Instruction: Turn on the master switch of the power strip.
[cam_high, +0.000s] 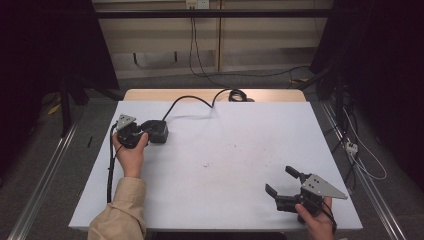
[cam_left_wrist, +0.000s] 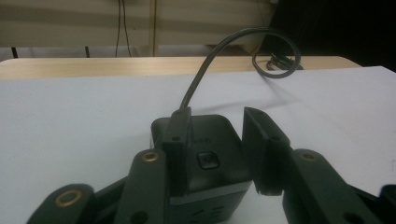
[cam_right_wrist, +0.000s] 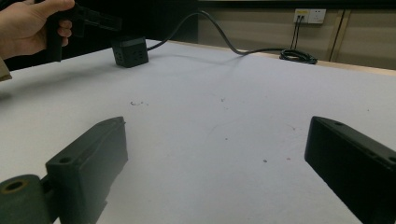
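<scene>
Straddling the black power cube (cam_left_wrist: 205, 163), your left tool (cam_left_wrist: 218, 149) has one jaw against the cube's left face, while the other appears just clear of the right face, so the jaws stand apart and not yet clamped. The cube sits on the white table (cam_high: 225, 165) directly between those jaws, and its cable (cam_left_wrist: 205, 70) leaves from the far side and curls away ahead of the tool. Your right tool (cam_high: 284, 182) rests well apart from the cube, jaws wide apart and holding nothing. In my judgement, the step in hand is the grasp: centre the cube between the jaws, keep them level with its side faces, close evenly, and stay off the cable root so the cube does not twist.
</scene>
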